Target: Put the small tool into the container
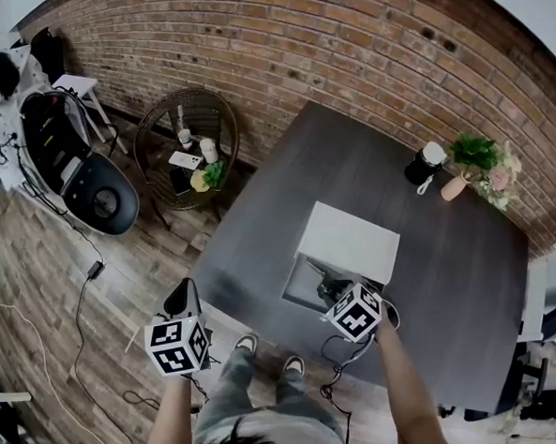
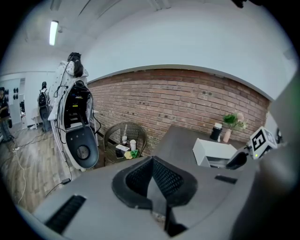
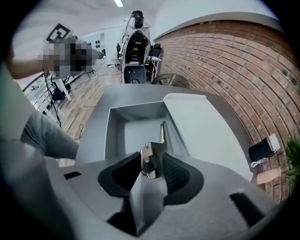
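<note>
Small silver metal tool [image 3: 149, 161] with slim yellowish tip: between the jaws of the right hand-held gripper [image 3: 152, 155], tip pointing forward into the open compartment of the white rectangular container [image 3: 110, 136]. Jaws released and standing apart; tool resting against the pad on the view's right, clear gap to the other pad. Contact between tip and container floor: cannot tell.

Head view: right hand-held gripper [image 1: 337, 290] directly over the open compartment, at the near end of the container [image 1: 294, 283]. Flat white lid [image 1: 350, 242] adjoining the opening on the far side. Tool not distinguishable from this view. Container on dark grey counter [image 1: 451, 281], near its front edge.

Left hand-held gripper [image 1: 181, 288]: off the counter's near corner, above the wooden floor [image 1: 37, 278], well apart from the container. Jaws clenched, black mesh pads [image 2: 136, 178] meeting at the tips, nothing between them.

Far corner of counter: black cup with white lid [image 1: 425, 163], pink vase of flowers [image 1: 456, 187] just beside it. Round wicker side table [image 1: 150, 130] against the red brick wall [image 1: 295, 37].
</note>
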`<state>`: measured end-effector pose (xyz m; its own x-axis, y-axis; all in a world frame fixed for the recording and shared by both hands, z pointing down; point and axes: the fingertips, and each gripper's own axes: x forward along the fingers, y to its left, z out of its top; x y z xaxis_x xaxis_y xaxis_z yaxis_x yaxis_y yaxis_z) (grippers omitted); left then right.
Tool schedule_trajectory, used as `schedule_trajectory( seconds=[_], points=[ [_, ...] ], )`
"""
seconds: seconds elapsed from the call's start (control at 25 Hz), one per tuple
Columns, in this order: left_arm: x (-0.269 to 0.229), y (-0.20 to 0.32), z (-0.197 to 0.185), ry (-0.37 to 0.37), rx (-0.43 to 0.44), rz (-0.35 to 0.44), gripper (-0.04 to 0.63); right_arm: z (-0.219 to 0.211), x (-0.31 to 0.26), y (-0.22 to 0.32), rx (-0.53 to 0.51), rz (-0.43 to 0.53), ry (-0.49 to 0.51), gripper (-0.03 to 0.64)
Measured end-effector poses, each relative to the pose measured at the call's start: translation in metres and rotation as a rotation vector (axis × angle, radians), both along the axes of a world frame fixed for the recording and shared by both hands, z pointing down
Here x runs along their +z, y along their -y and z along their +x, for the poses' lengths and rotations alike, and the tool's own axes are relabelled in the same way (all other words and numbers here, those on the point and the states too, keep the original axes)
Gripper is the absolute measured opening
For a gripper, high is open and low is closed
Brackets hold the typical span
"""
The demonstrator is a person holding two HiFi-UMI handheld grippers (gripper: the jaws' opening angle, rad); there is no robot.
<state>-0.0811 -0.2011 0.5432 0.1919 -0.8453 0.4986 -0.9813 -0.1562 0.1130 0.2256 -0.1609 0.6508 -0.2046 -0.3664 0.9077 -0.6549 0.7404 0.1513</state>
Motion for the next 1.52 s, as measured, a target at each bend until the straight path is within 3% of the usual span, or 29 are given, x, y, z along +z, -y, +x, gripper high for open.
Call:
schedule_trajectory(
  seconds=[0.28, 0.52, 0.84, 1.28, 1.52],
  points=[
    [-0.001, 0.009, 0.015, -0.004, 0.037, 0.006, 0.002, -0.001, -0.021, -0.003, 0.054, 0.034, 0.075, 0.146],
    [-0.006, 0.023, 0.042, -0.024, 0.103, 0.018, 0.002, 0.002, -0.056, -0.007, 0.179, 0.12, 0.204, 0.134],
    [-0.029, 0.047, 0.098, -0.051, 0.234, 0.07, 0.002, 0.051, -0.136, -0.006, 0.449, 0.419, 0.255, 0.074],
    [-0.095, 0.073, 0.168, -0.108, 0.371, 0.193, 0.002, 0.142, -0.233, -0.049, 0.971, 0.851, 0.418, 0.005],
    [-0.121, 0.079, 0.192, -0.134, 0.396, 0.262, 0.002, 0.175, -0.257, -0.09, 1.115, 1.039, 0.413, 0.003]
  ],
)
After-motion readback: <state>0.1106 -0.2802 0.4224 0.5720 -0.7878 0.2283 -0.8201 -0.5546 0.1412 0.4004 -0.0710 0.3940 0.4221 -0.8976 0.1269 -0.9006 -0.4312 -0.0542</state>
